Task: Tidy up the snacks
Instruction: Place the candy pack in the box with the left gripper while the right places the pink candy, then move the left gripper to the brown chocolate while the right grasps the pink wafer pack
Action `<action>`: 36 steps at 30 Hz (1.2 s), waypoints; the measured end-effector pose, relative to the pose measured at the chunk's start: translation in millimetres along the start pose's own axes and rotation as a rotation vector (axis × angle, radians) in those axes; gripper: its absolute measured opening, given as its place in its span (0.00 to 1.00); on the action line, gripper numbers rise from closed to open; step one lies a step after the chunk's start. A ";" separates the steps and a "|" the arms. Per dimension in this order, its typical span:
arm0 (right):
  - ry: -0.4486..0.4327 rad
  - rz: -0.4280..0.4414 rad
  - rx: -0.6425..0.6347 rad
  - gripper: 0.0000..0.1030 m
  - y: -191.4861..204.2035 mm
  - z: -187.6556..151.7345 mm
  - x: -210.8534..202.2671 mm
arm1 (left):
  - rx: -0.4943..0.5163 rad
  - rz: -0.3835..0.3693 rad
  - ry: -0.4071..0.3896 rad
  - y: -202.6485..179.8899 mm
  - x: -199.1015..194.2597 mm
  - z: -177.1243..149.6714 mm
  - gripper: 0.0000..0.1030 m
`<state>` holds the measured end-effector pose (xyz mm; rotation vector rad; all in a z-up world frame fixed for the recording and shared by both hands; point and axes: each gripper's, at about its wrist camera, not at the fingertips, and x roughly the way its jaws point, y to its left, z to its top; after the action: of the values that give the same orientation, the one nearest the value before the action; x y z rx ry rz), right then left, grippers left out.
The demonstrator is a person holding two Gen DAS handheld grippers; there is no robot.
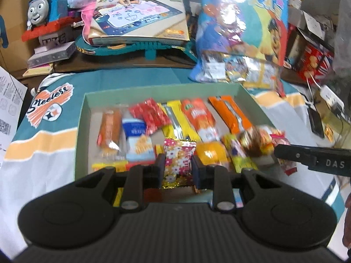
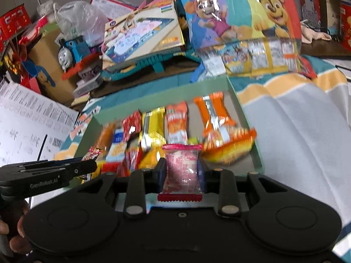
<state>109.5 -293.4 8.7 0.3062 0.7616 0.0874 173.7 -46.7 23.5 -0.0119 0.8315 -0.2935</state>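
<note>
Your left gripper (image 1: 177, 168) is pinching a flower-patterned snack packet (image 1: 178, 160) between its 2 fingers, gripping it by the sides and holding it above the near edge of the green box (image 1: 162, 88). Your right gripper (image 2: 181, 173) is clamping a clear packet with red crimped ends (image 2: 181, 171), with pink contents showing through the film; it too is sitting over the near edge of the box, toward the near right corner.

Beneath the 2 grippers, the box is resting on a teal, cream and white cloth (image 1: 43, 153) and is holding a row of wrapped snacks lying side by side. Toward its left wall a clear-wrapped brown cake (image 1: 109, 129) is lying beside a blue and white packet (image 1: 137, 138). Further in, a red packet (image 1: 150, 115), a yellow bar (image 1: 175, 120), an orange and white packet (image 1: 200, 118) and an orange bar (image 1: 231, 115) are running across to the right wall, their far ends reaching near the far wall.

Beyond the far right corner of the box, a large cartoon-dog snack bag (image 1: 245, 30) is standing on the cloth. Behind the far edge, a drawing-mat box (image 1: 140, 15) is lying on a teal case, and a blue toy train (image 1: 47, 11) is sitting to its left.
</note>
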 end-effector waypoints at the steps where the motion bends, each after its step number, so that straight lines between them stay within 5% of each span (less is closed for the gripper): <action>1: -0.001 0.002 0.006 0.28 -0.8 6.1 4.6 | -0.010 0.000 0.002 2.9 4.9 5.8 0.24; 18: 0.053 -0.022 0.034 0.31 -10.0 63.9 99.6 | -0.039 0.033 0.066 23.7 83.3 53.9 0.26; 19: 0.048 -0.026 0.037 0.33 -10.3 65.6 101.9 | -0.038 0.038 0.069 23.4 86.1 54.1 0.28; 20: 0.044 -0.027 0.041 0.43 -10.6 66.7 102.9 | -0.037 0.048 0.070 22.8 88.3 53.9 0.42; 21: 0.040 -0.024 0.046 0.51 -11.2 67.1 102.6 | -0.037 0.060 0.072 22.4 89.5 53.4 0.69; 23: 0.019 -0.023 0.051 0.84 -11.1 67.2 99.3 | -0.038 0.095 0.057 20.7 89.2 51.4 0.99; 29: 0.001 -0.028 0.036 1.00 -5.9 63.0 87.0 | -0.043 0.104 0.075 19.9 85.6 45.7 1.00; 36: 0.006 -0.003 0.026 1.00 4.7 51.2 65.7 | -0.037 0.089 0.064 14.9 64.6 36.2 1.00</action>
<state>192.5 -288.8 1.4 0.3293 0.7695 0.0758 244.9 -53.1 -0.7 -0.0005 0.8982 -0.1951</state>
